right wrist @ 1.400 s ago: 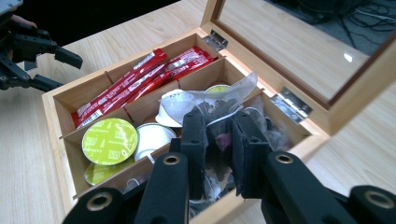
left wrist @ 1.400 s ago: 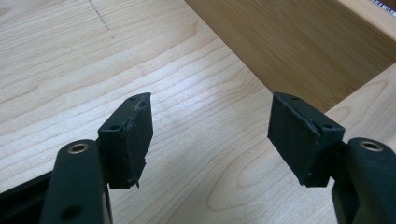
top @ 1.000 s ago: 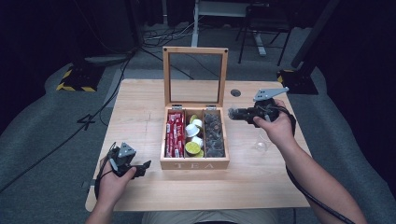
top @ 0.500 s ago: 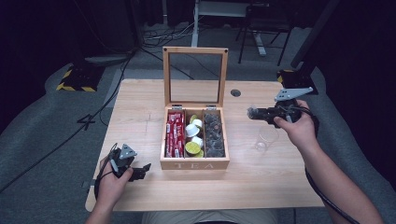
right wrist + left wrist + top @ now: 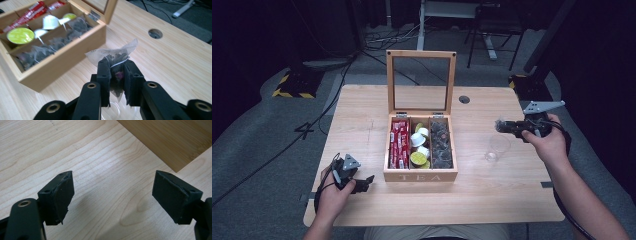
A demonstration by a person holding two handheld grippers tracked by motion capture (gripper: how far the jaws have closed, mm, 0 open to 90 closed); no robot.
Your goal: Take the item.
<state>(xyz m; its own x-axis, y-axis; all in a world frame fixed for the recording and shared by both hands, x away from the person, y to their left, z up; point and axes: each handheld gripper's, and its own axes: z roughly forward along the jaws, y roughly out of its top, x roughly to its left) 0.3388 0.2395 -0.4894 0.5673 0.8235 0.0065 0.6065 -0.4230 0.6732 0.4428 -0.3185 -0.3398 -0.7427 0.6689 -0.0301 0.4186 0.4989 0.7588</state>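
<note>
While the right gripper hangs at the right of the high view, above the table and just above a clear glass cup, its jaws are clamped tight on a tea bag. In the right gripper view that bag sits at the centre of the frame: a translucent pouch of dark leaves pinched between the two black pads, its crumpled top and a white string showing above them. The rim of the cup shows at the bottom of that view, directly beneath the jaws.

The wooden tea box stands in the middle of the high view, its glass-paned lid raised upright at the back. Its left compartment holds red sachets, the middle one white and yellow-green capsules, and the right one more dark tea bags. In the right gripper view the box fills the upper left, well apart from the held bag.

The left gripper rests at the lower left of the high view, near the box's front left corner. Its jaws have just been opening and now stand wide apart with nothing between them; the left gripper view shows bare wood grain between the pads and a corner of the box at the upper right.
</note>
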